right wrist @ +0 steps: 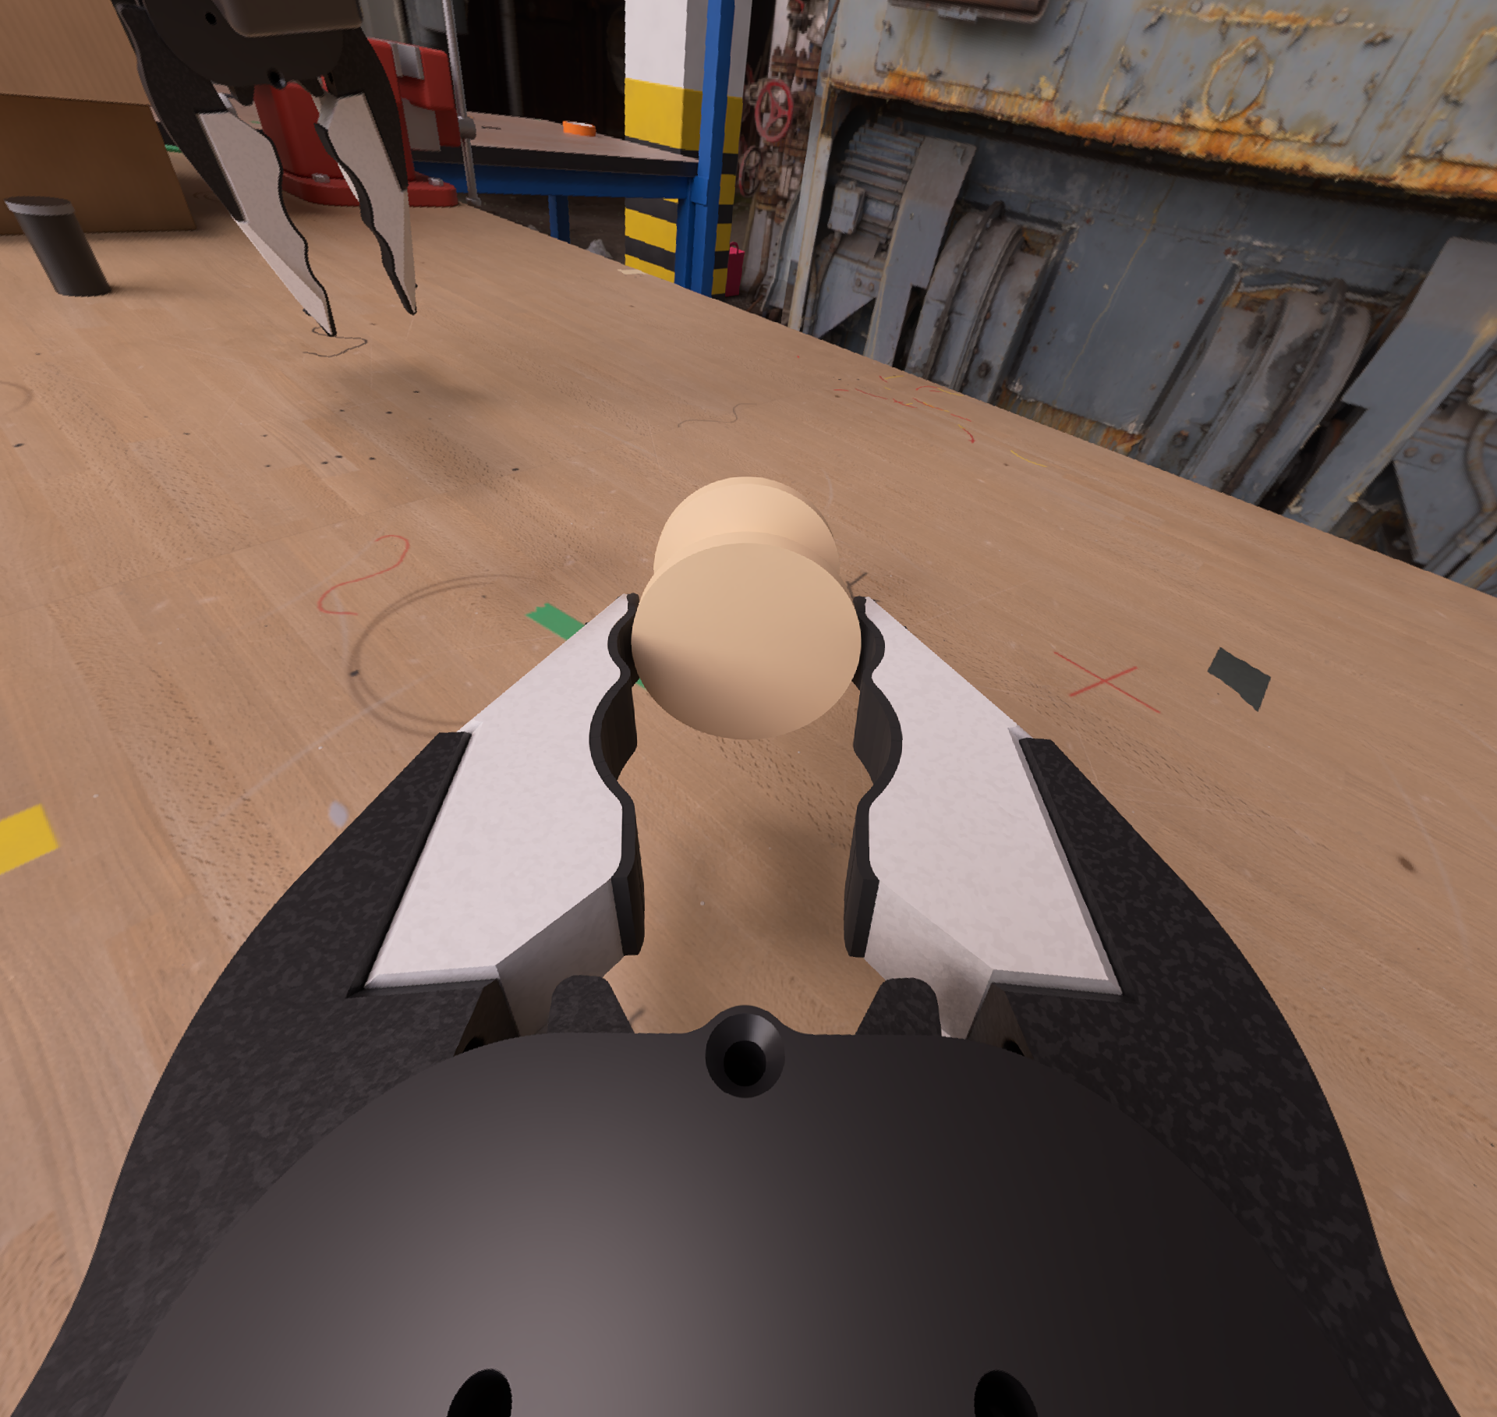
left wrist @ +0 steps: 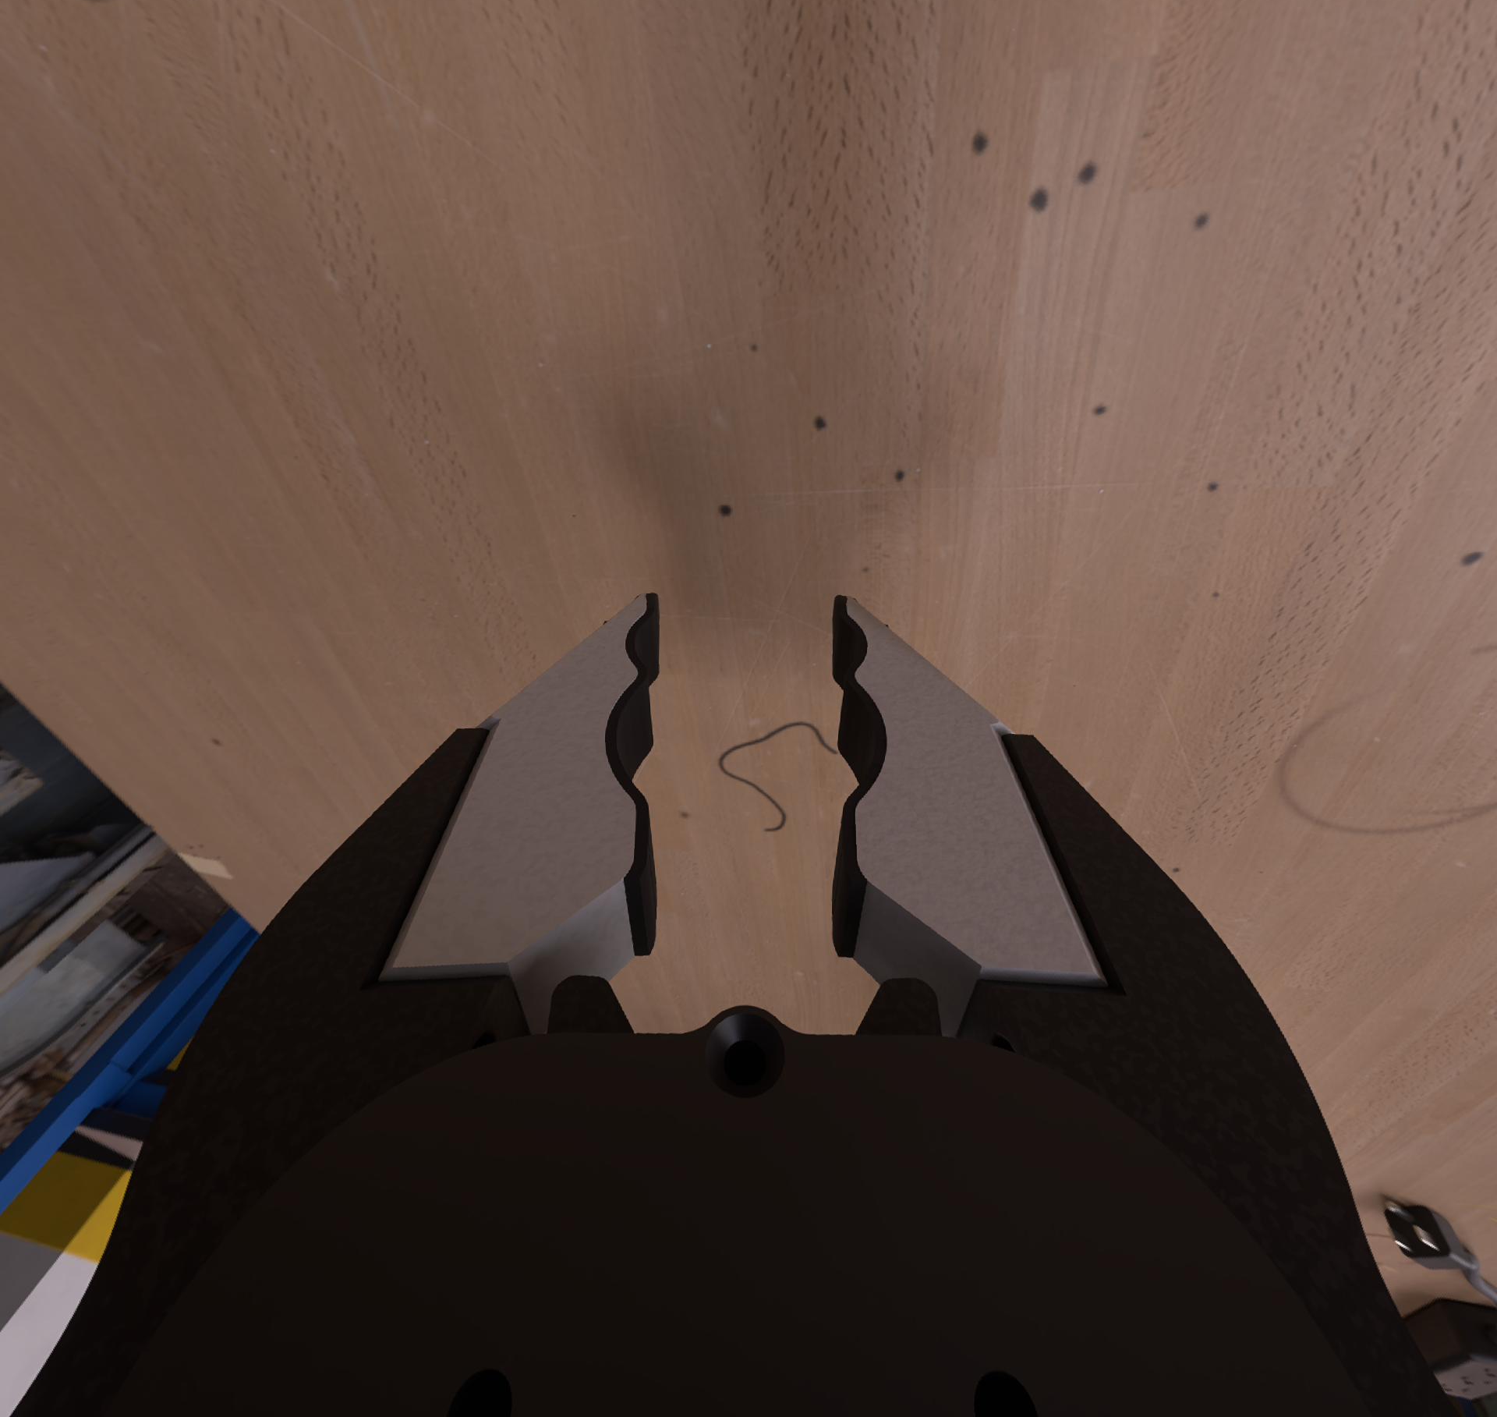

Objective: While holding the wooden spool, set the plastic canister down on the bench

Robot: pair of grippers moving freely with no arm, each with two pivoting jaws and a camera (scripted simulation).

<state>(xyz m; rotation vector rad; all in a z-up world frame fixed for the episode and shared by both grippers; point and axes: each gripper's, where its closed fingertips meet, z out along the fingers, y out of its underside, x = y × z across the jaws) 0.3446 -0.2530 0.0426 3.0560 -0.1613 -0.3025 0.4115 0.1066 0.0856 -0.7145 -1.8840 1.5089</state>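
My right gripper (right wrist: 745, 608) is shut on a pale wooden spool (right wrist: 745, 641), held by its near flange above the wooden bench (right wrist: 1053, 851). My left gripper (left wrist: 745, 600) is open and empty, pointing down with its tips close over the bench (left wrist: 405, 325). It also shows in the right wrist view (right wrist: 373, 321) at the far left. A dark plastic canister (right wrist: 58, 248) stands upright on the bench, left of the left gripper and apart from it. The canister does not show in the left wrist view.
A cardboard box (right wrist: 73, 114) stands behind the canister. A red vise (right wrist: 381, 130) sits at the back. The bench edge (right wrist: 1134, 471) runs diagonally on the right, with rusty grey machinery (right wrist: 1174, 203) beyond. A small metal part (left wrist: 1426, 1240) lies at lower right.
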